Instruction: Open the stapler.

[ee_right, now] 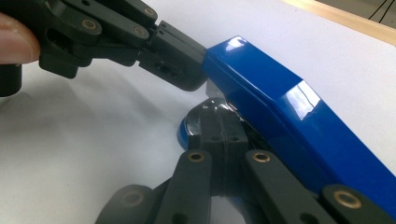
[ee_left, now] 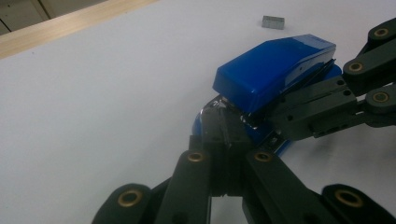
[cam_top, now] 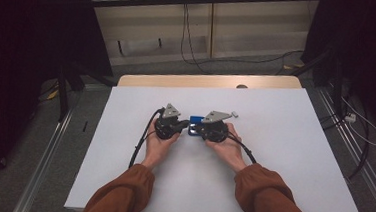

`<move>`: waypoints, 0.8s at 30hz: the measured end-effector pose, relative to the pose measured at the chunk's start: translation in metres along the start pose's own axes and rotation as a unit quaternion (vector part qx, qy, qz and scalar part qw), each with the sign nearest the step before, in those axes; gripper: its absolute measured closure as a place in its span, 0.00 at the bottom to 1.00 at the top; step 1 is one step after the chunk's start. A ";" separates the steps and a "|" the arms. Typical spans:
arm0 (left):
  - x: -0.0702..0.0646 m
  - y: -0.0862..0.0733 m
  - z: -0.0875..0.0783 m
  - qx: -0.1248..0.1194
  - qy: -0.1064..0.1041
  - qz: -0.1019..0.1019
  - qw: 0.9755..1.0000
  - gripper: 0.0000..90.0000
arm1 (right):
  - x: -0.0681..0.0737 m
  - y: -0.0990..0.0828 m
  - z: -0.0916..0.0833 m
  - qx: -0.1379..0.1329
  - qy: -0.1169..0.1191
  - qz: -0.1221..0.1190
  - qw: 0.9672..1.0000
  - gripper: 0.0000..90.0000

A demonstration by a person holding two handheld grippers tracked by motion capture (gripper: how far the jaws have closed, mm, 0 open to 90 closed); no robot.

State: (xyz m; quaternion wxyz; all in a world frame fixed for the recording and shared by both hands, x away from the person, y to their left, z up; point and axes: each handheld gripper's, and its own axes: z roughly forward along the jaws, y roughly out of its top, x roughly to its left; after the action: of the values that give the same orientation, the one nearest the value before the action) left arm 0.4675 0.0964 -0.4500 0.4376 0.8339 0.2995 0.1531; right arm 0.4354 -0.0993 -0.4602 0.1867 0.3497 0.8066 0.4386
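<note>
A blue stapler (cam_top: 195,122) lies mid-table between my two grippers. In the left gripper view the stapler (ee_left: 275,65) has its top arm raised off its base. My left gripper (ee_left: 223,119) is shut, with its tips pushed against the near end under the top arm. My right gripper (ee_left: 280,116) comes in from the right, also shut, tips in the gap between arm and base. In the right gripper view the right gripper (ee_right: 215,116) sits under the stapler (ee_right: 289,112), and the left gripper (ee_right: 187,77) touches its end. Neither gripper has anything clamped between its pads.
A small grey block of staples (ee_left: 273,22) lies on the white table (cam_top: 272,157) just beyond the stapler. A wooden strip (cam_top: 208,81) borders the far edge. Cables (cam_top: 141,143) trail from the grippers; dark stands and floor cables surround the table.
</note>
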 end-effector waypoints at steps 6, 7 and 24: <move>0.000 0.000 0.000 -0.001 0.003 -0.002 1.000 1.00 | -0.002 0.000 -0.001 0.002 -0.003 -0.001 1.000 1.00; 0.000 0.001 0.000 -0.004 0.001 -0.005 1.000 1.00 | -0.002 0.000 -0.001 0.002 -0.003 0.001 1.000 1.00; 0.000 0.008 -0.004 -0.015 -0.009 -0.011 1.000 1.00 | 0.001 0.001 -0.001 0.006 -0.012 -0.011 1.000 1.00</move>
State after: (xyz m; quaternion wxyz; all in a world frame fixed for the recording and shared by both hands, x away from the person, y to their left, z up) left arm 0.4686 0.0955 -0.4414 0.4546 0.8251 0.3026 0.1451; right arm 0.4344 -0.0988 -0.4593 0.1991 0.3468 0.8109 0.4272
